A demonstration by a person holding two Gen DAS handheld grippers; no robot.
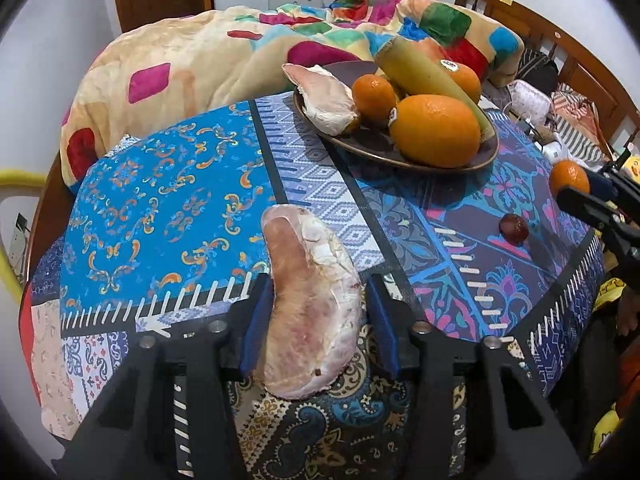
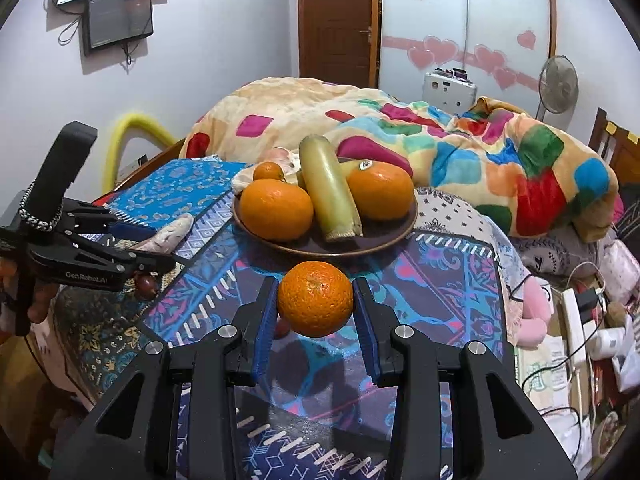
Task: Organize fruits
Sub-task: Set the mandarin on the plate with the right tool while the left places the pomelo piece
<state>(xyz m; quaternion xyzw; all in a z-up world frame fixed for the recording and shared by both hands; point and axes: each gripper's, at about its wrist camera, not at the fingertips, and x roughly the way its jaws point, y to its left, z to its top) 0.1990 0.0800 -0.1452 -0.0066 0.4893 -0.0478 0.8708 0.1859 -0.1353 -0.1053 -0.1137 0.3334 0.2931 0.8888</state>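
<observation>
My left gripper (image 1: 316,300) is shut on a pale pink pomelo wedge (image 1: 312,300) and holds it above the patterned cloth. My right gripper (image 2: 315,300) is shut on a small orange (image 2: 315,298) and holds it just in front of the brown plate (image 2: 384,236). The plate holds several oranges (image 2: 276,208), a long green-yellow fruit (image 2: 328,188) and another pomelo wedge (image 1: 324,100). A small dark red fruit (image 1: 514,229) lies on the cloth to the right of the left gripper. The right gripper with its orange (image 1: 568,178) shows at the right edge of the left wrist view.
A rumpled colourful blanket (image 2: 440,136) lies behind the plate on the bed. A wooden headboard (image 1: 540,36) stands at the far right. Cables, a power strip (image 2: 576,320) and clutter lie right of the cloth. A fan (image 2: 558,84) stands at the back.
</observation>
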